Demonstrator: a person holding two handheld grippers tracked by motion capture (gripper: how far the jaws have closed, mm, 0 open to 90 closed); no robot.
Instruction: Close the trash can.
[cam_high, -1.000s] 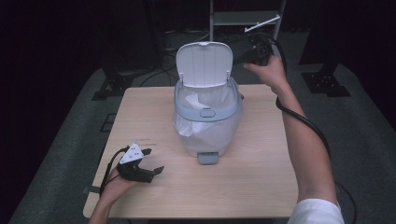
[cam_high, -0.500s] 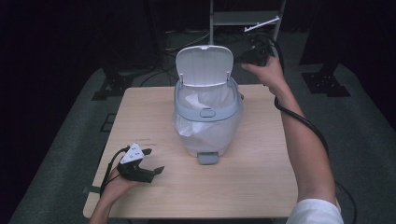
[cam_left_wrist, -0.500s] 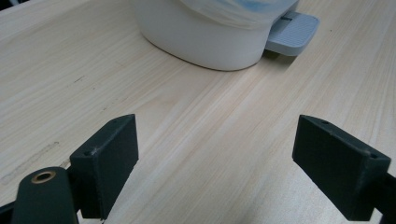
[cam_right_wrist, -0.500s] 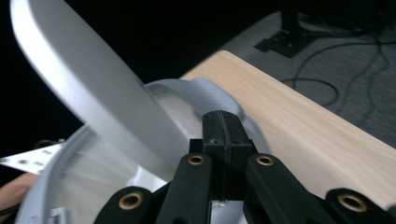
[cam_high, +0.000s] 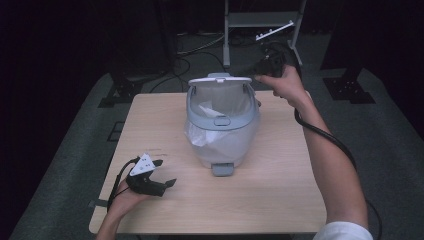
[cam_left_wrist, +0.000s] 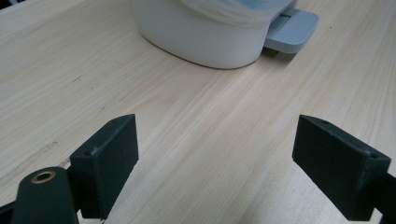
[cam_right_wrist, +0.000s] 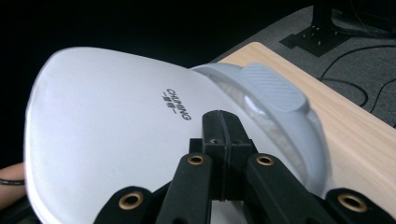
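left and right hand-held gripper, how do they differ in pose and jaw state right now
The left hand-held gripper sits low at the table's near left corner with its jaws wide apart and nothing between them; the right hand-held gripper is raised at the far side with its jaws pressed together, against the bin lid. The left is clear of the white pedal bin; the right is at its lid. Both have black jaws.

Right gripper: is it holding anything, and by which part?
Nothing is held. The right gripper has its fingers shut together with nothing between them, their tips at the top of the bin lid. The left gripper is open over the table.
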